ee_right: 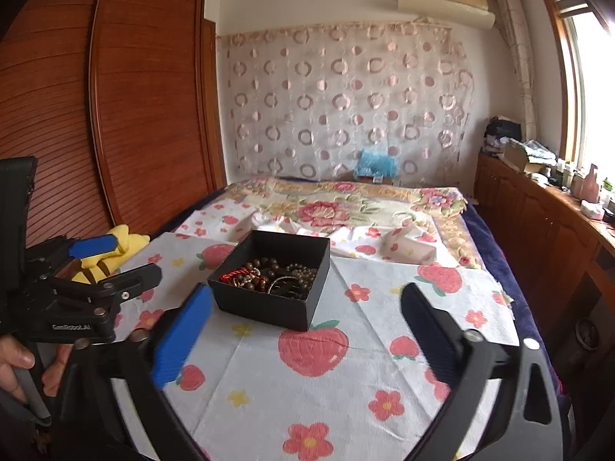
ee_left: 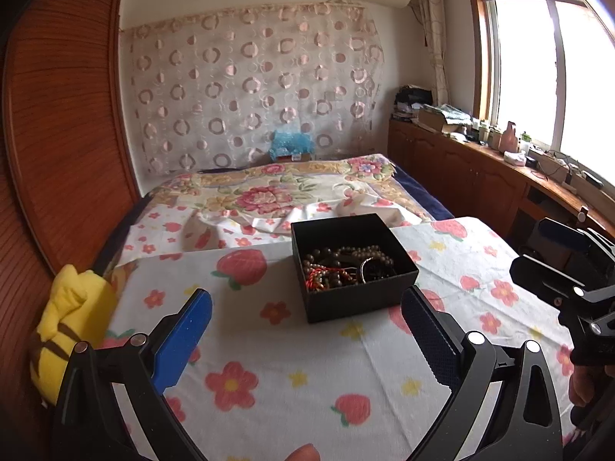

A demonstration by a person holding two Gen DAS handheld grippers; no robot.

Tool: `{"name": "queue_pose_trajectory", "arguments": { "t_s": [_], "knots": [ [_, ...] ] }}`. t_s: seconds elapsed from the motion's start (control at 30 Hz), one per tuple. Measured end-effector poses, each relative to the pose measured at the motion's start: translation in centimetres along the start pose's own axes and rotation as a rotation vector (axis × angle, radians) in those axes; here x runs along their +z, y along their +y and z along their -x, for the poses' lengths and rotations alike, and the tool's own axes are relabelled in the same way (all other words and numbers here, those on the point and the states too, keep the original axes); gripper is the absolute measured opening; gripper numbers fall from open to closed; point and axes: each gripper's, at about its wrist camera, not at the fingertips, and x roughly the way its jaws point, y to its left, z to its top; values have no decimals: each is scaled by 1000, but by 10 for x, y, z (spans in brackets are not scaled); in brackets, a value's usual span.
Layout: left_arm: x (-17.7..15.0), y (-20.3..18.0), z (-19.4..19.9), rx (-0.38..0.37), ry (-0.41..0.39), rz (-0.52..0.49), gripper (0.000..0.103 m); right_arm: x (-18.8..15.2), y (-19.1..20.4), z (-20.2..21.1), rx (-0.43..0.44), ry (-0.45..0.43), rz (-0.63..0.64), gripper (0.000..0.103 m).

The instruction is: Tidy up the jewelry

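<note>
An open black box [ee_left: 361, 301] [ee_right: 265, 309] stands on a strawberry-print cloth [ee_left: 288, 365] spread over the bed. Inside it lie several brown bead bracelets [ee_left: 346, 265] [ee_right: 265, 274] and a red cord, tangled together. My left gripper [ee_left: 307, 295] is open in front of the box with nothing between its blue and black fingers. My right gripper [ee_right: 307, 290] is open too, just short of the box's near right corner and empty. Each gripper also shows at the edge of the other's view: the right gripper [ee_left: 538, 251] and the left gripper [ee_right: 136, 256], held by a hand.
A yellow plush toy [ee_left: 73, 326] [ee_right: 119, 242] lies at the bed's left edge beside a wooden wardrobe [ee_right: 134, 115]. A floral quilt [ee_left: 269, 192] covers the far half of the bed. A small pink box [ee_right: 407, 247] rests on it. A cluttered wooden cabinet [ee_left: 480, 169] lines the right wall.
</note>
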Motion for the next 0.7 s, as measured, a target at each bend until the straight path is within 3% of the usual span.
{"name": "queue_pose_trajectory", "arguments": {
  "t_s": [0.23,0.7],
  "knots": [
    [-10,5,26,35,-21,29,95,-8,-1,13,-29,-14,-37,100],
    [-17,13,31,49,-19,53,95,-16,3,18,-43,-20,-51,100]
  ]
}}
